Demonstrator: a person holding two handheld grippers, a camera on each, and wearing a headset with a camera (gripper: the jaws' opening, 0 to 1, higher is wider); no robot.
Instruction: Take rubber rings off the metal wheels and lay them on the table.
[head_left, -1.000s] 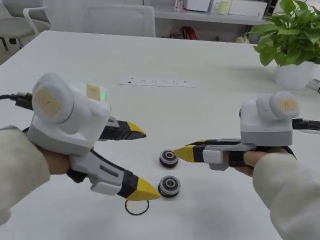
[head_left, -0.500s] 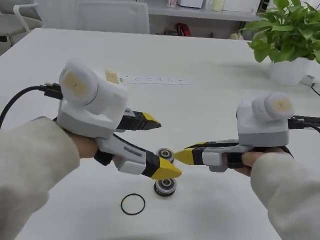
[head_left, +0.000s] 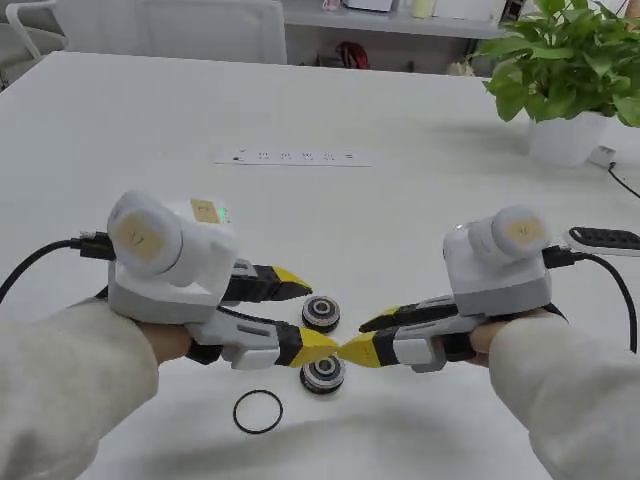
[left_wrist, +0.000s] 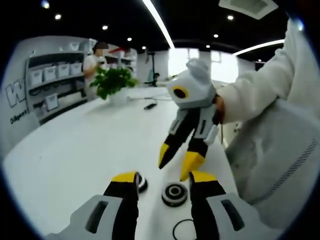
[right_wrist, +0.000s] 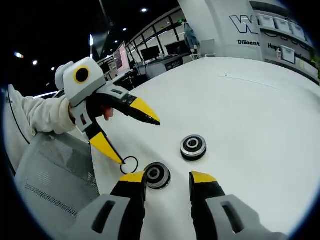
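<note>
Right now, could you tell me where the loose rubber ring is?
In the head view the rubber ring lies flat on the table, just left of the nearer metal wheel.

Wall lettering, right gripper view: a large "W", cut off at the picture's edge, with a smaller line beneath that begins "Diligent". The same lettering stands on the wall in the left gripper view as "W" over "Dilige" (remainder unclear). Pale label on the left gripper, head view: print too small to read.
</note>
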